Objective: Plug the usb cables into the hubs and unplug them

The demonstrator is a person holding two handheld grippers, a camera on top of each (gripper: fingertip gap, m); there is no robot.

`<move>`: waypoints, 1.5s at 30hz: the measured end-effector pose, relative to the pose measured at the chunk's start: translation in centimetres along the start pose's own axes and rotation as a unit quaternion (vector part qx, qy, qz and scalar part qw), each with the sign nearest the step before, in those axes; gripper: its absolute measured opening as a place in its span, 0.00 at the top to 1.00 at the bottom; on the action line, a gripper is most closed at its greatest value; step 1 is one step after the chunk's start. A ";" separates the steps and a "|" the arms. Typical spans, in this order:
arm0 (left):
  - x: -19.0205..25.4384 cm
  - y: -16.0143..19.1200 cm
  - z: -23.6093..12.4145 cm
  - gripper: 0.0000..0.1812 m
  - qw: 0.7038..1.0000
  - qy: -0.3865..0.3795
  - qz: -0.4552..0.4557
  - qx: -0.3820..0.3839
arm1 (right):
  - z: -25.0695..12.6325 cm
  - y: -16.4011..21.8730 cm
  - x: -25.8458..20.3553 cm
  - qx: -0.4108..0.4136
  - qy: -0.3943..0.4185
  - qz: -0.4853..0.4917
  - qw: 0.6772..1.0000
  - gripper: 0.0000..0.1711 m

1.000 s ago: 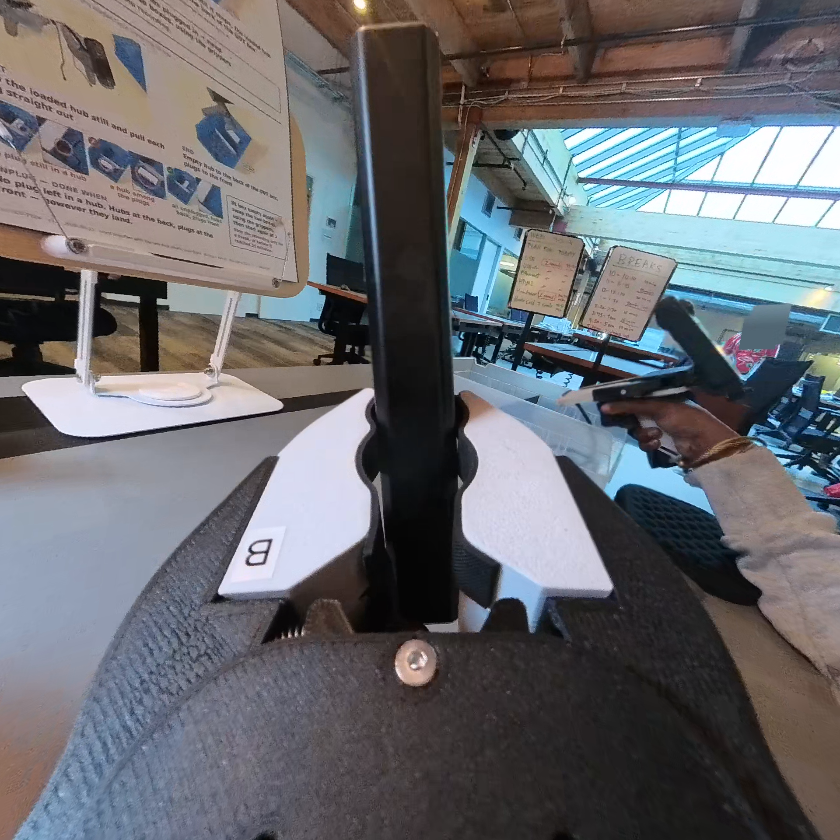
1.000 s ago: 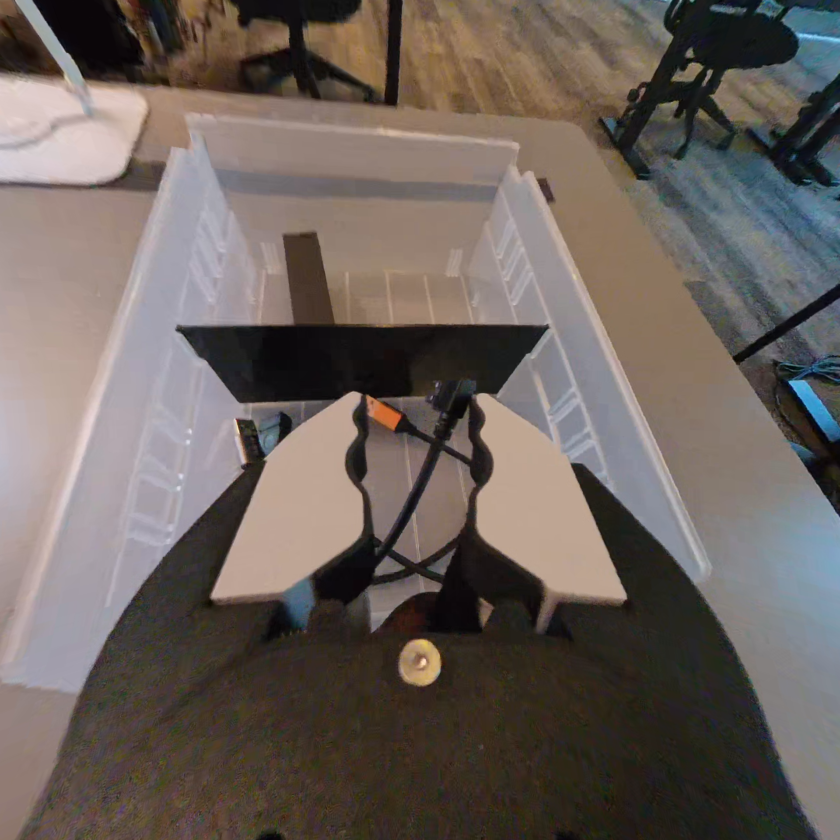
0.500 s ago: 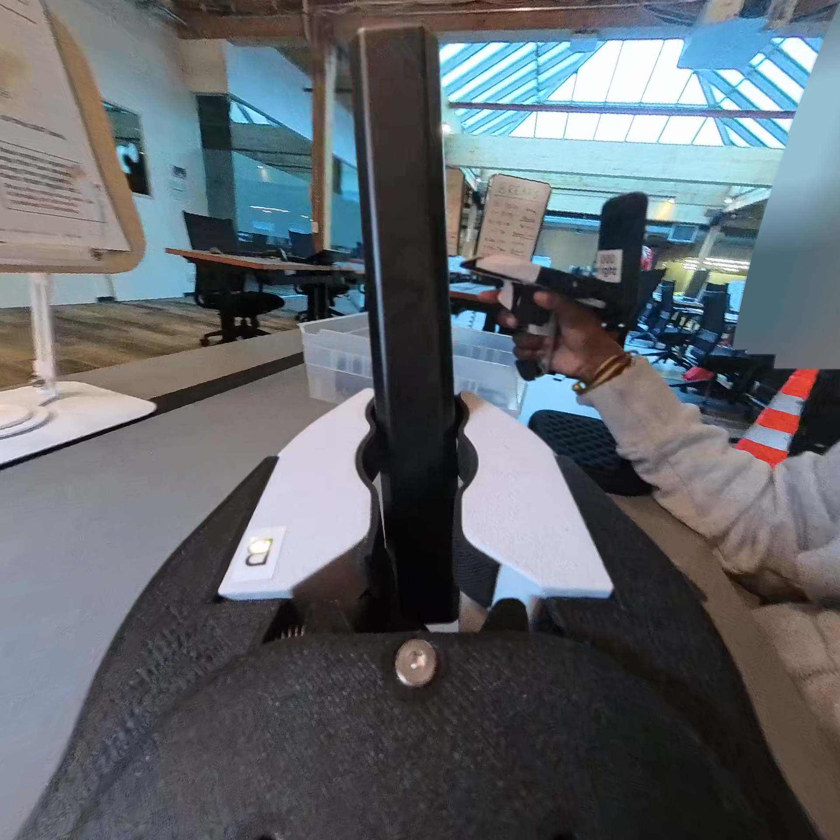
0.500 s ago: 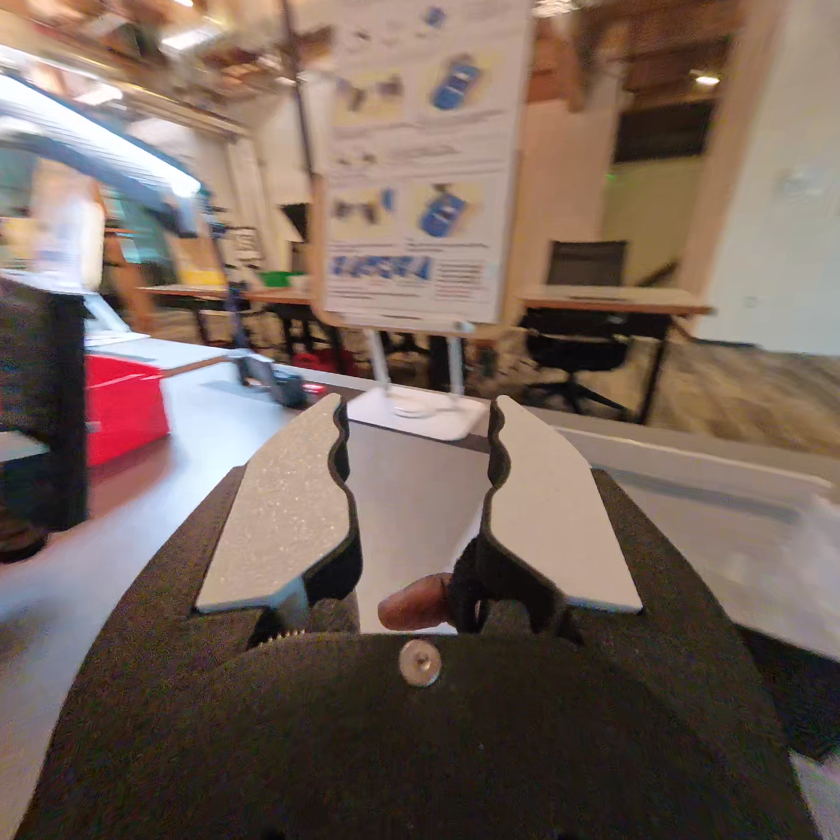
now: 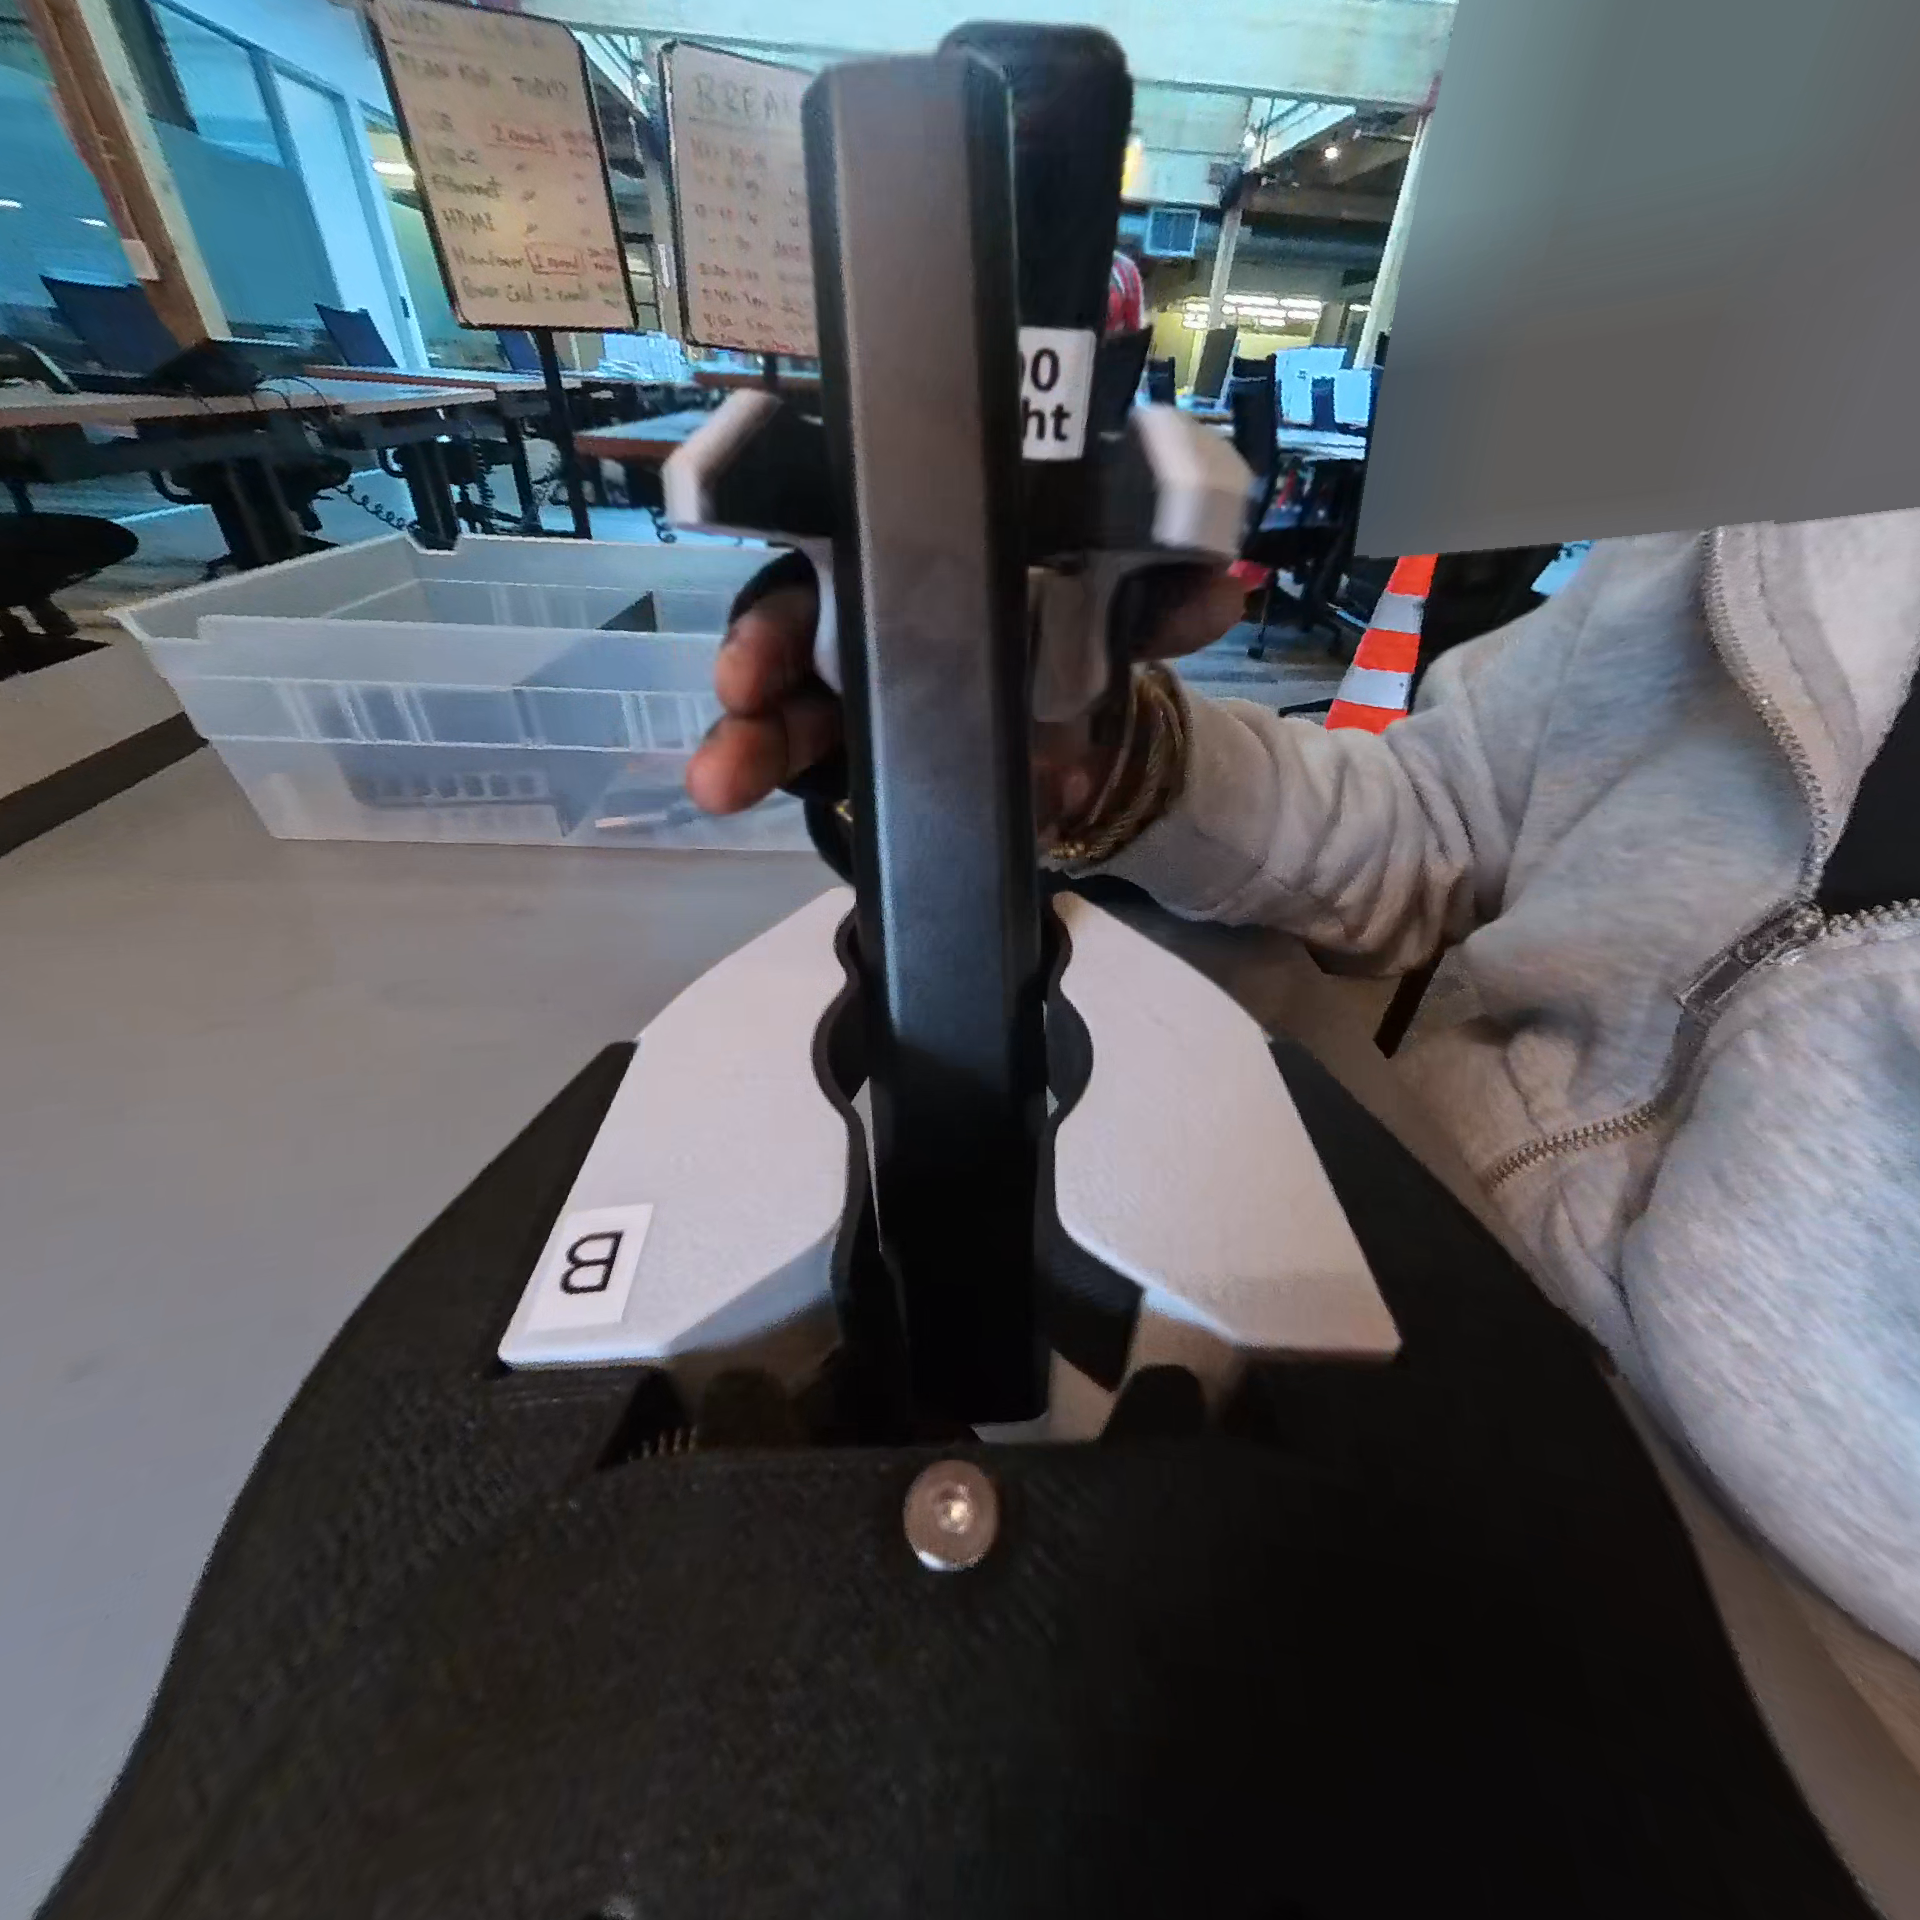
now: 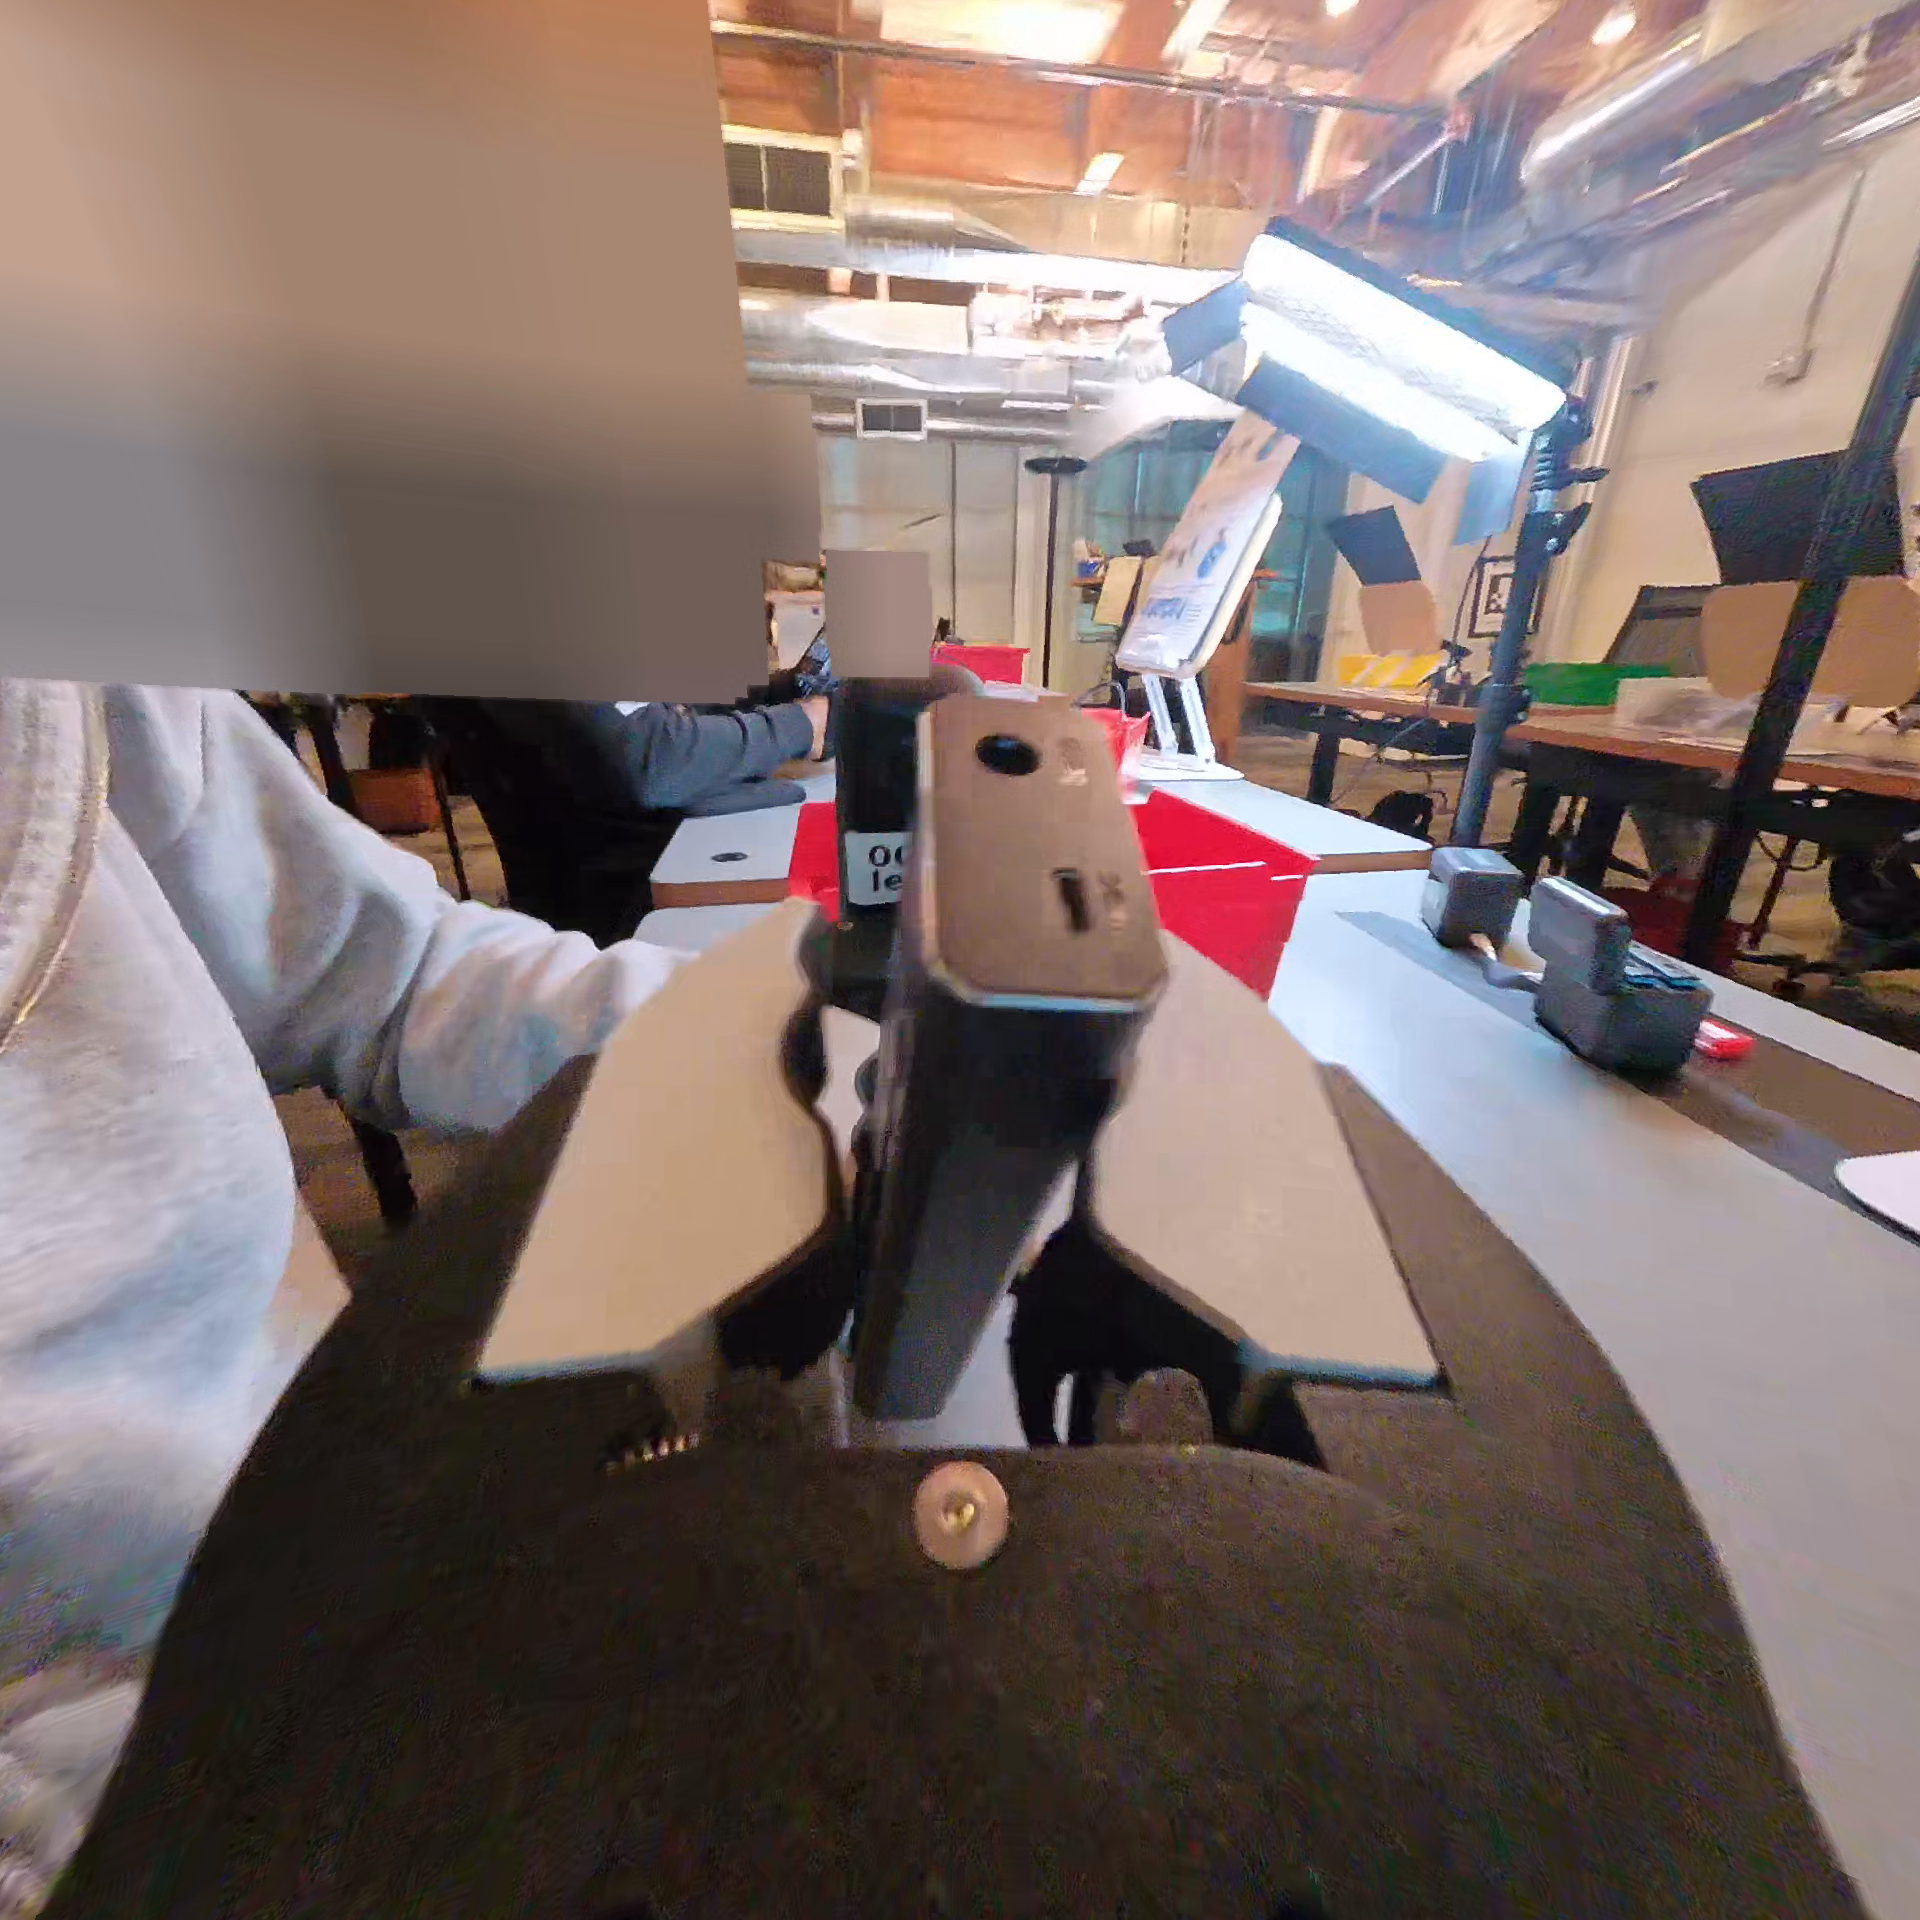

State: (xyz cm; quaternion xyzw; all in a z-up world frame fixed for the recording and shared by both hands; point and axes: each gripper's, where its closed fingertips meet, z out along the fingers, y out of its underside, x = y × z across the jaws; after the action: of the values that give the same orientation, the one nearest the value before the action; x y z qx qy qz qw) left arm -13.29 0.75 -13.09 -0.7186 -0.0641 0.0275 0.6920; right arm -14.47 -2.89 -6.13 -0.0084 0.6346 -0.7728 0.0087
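Since half a second ago you have swung your right gripper point(image 6: 987, 956) round to face the left one, and the black USB hub point(image 5: 935, 623) now stands between its fingers, where before there was only open table.

From the left wrist view, far left on the grey table point(image 5: 260, 1039) sits the clear plastic bin point(image 5: 416, 665). A dark divider crosses it, and a small metal-tipped piece lies at its near right corner, too blurred through the wall to name. Two whiteboards point(image 5: 499, 166) with handwriting stand behind it. Your left gripper point(image 5: 951, 935) is clamped tight on the hub, which stands upright and hides the middle of the right gripper. Your hand point(image 5: 758, 707) and grey sleeve point(image 5: 1403, 790) show on either side, and an orange traffic cone point(image 5: 1382, 644) stands beyond. A white lettered sticker sits on the left finger, and a label on the right gripper is half covered.

From the right wrist view, the right fingers stand wide on either side of the hub's end face point(image 6: 1039, 852), not pinching it. Behind are a red bin point(image 6: 1216, 873), an instruction board point(image 6: 1195, 582), a light panel point(image 6: 1392, 353) and grey blocks point(image 6: 1610, 977) on the table.
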 end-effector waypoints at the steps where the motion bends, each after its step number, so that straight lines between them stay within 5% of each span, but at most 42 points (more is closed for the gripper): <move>1: 0.2 0.1 0.1 0.84 1.000 0.007 0.000 -0.002 | 0.1 -0.1 0.1 0.009 -0.001 0.004 1.000 0.81; 3: -0.3 -0.8 0.0 0.81 0.999 -0.003 -0.013 0.033 | 0.2 -0.4 -0.2 0.003 -0.016 0.004 1.000 0.82; 8: -6.0 -6.1 -4.8 0.30 0.953 -0.177 -0.053 0.241 | -1.2 -7.6 2.2 0.056 0.045 -0.055 0.996 0.82; 12: -8.3 -8.2 -9.3 0.24 0.901 -0.209 -0.106 0.365 | -4.4 -15.7 7.3 0.031 0.169 -0.128 0.977 0.82; 16: -10.0 -8.0 -12.1 0.24 0.862 -0.226 -0.159 0.425 | -11.1 -19.3 14.7 -0.073 0.361 -0.225 0.902 0.82; 21: -11.1 -7.6 -13.4 0.26 0.833 -0.216 -0.215 0.462 | -23.4 -14.3 24.1 -0.188 0.570 -0.208 0.772 0.82; 26: -11.3 -7.3 -13.2 0.30 0.829 -0.210 -0.230 0.464 | -30.1 -7.7 28.8 -0.174 0.622 -0.109 0.756 0.82; 31: -11.2 -7.6 -13.5 0.31 0.824 -0.200 -0.235 0.474 | -31.4 -5.4 29.7 -0.153 0.630 -0.101 0.754 0.82; 38: -10.9 -7.9 -13.6 0.32 0.824 -0.190 -0.233 0.480 | -31.9 -0.7 30.3 -0.317 0.620 -0.093 0.712 0.82; 45: -10.8 -7.9 -13.4 0.33 0.825 -0.180 -0.238 0.480 | -29.8 1.6 29.6 -0.383 0.572 -0.051 0.724 0.80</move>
State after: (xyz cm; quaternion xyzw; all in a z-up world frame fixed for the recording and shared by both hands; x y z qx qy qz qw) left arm -22.65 -13.64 -5.19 -0.2405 -0.3356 0.0180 0.9106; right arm -44.76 25.28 -13.41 0.4002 0.7600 -0.3214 -0.3988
